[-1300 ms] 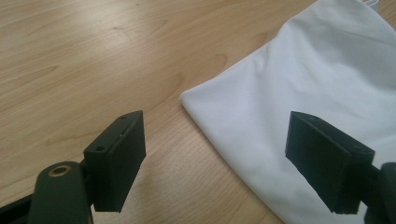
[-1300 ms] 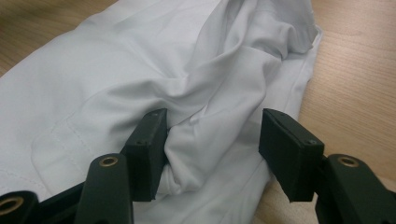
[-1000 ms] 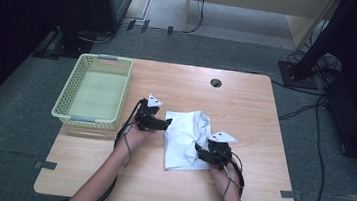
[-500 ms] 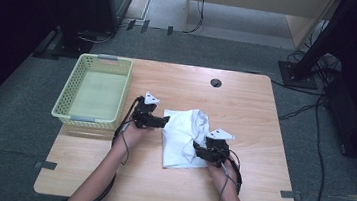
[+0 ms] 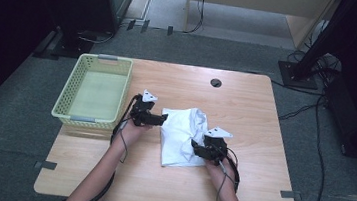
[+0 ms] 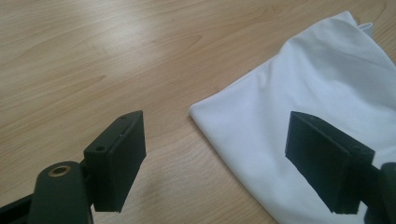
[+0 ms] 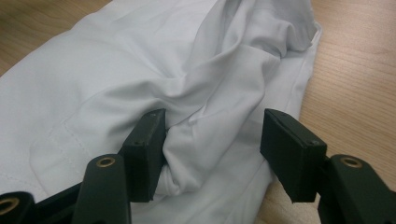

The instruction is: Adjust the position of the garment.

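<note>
right gripper (image 7: pixel 212 140): jaws apart, a bunched fold of the white cloth (image 7: pixel 140 70) between them, touching the left jaw and clear of the other; left gripper (image 6: pixel 215 154): jaws wide apart, nothing gripped, one over bare table (image 6: pixel 93 56), one over the cloth's corner. the high view shows the cloth lying mid-table and a yellow-green basket (image 5: pixel 66 94) at the left edge, nothing visible inside. the right gripper view shows stitched seams.
</note>
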The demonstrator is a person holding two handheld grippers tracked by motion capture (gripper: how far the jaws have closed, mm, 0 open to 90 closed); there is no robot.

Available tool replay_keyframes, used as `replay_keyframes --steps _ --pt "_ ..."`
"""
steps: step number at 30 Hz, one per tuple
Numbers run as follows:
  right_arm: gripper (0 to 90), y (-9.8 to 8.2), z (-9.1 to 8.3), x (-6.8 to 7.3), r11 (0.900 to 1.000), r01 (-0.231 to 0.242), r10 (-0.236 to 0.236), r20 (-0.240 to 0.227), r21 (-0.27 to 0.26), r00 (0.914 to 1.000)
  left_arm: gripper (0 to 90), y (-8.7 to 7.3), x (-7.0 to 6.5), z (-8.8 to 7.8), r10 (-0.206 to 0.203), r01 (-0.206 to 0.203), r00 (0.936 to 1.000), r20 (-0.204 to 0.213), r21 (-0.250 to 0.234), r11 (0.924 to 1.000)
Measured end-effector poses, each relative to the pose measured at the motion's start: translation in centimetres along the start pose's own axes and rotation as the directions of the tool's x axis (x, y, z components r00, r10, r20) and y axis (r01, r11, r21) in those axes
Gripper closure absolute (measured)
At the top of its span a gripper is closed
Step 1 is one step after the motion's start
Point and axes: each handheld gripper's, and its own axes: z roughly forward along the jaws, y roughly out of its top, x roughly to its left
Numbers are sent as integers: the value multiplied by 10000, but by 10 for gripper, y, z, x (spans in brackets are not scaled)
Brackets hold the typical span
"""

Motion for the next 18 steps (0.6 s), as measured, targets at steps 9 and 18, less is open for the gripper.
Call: replay_keyframes --steps 9,18 --pt "408 3 4 2 10000 -8 8 -25 -15 10000 206 1 4 0 -8 8 10000 -79 -20 10000" --pt "406 6 8 5 10000 8 -8 -23 -46 10000 206 2 5 4 30 -30 9999 -121 7 10000"
